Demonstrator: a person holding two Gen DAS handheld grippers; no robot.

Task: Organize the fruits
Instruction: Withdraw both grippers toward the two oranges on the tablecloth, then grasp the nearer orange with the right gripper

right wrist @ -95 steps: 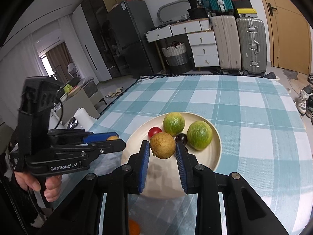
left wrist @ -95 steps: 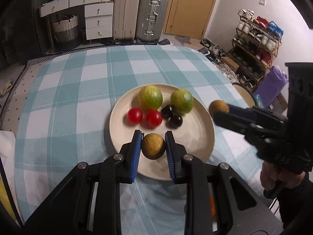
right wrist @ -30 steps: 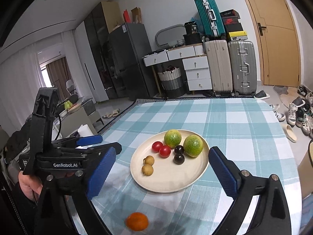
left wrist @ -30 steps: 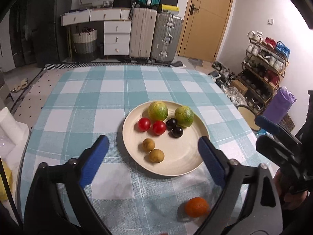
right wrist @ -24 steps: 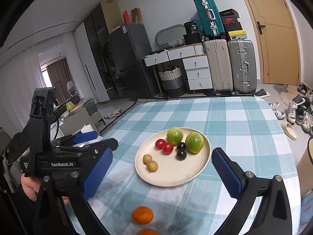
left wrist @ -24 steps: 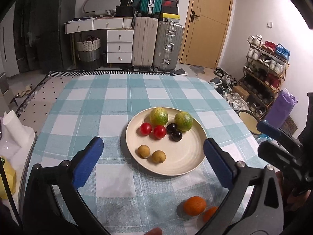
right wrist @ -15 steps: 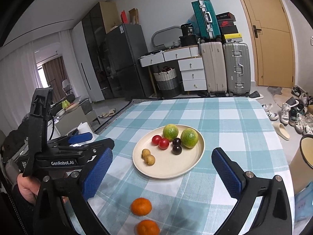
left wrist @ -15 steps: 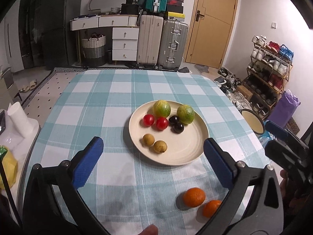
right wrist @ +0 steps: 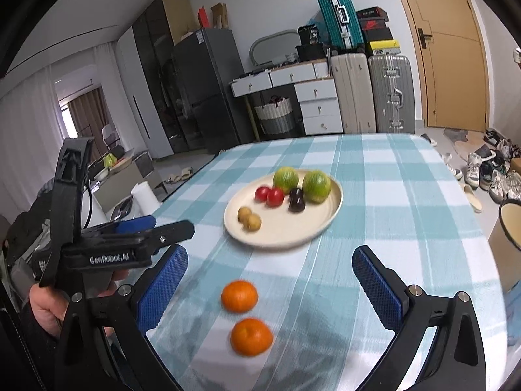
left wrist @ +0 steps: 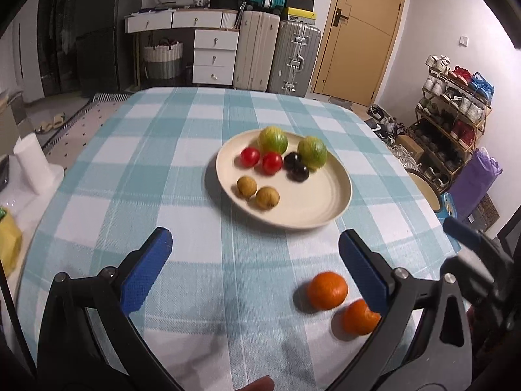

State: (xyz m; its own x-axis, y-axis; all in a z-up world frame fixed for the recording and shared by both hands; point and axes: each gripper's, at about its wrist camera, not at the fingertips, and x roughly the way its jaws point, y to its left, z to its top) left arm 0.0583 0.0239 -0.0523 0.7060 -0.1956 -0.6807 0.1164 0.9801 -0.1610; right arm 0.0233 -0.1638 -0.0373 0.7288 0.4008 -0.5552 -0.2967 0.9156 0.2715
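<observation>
Both grippers have let go and pulled back from the plate [left wrist: 338, 202]. A few seconds ago each held a small brown fruit over it; now the two brown fruits [left wrist: 257, 192] lie side by side on the plate's near left part, with two red tomatoes [left wrist: 262, 159], two dark plums [left wrist: 296, 167] and two green citrus fruits [left wrist: 293, 146] lined up behind them toward its far rim. The left gripper [left wrist: 254, 268] has just finished opening, stands fully spread and is empty; nothing but checked cloth lies between its blue pads. The right gripper [right wrist: 270, 282] is likewise wide open and empty.

Backing away has brought two oranges into view that were hidden at the moment of release. They sit on the bare surface [left wrist: 182, 176] near its near edge, well short of the plate: the farther orange [right wrist: 239, 296] and the nearer orange [right wrist: 251, 336], close together but apart. In the right wrist view both lie within the span of the open right gripper.

So the brown pair looks done, and the oranges appear to be the last fruit off the plate. The open space on the plate's near right part seems the likely spot for them.
</observation>
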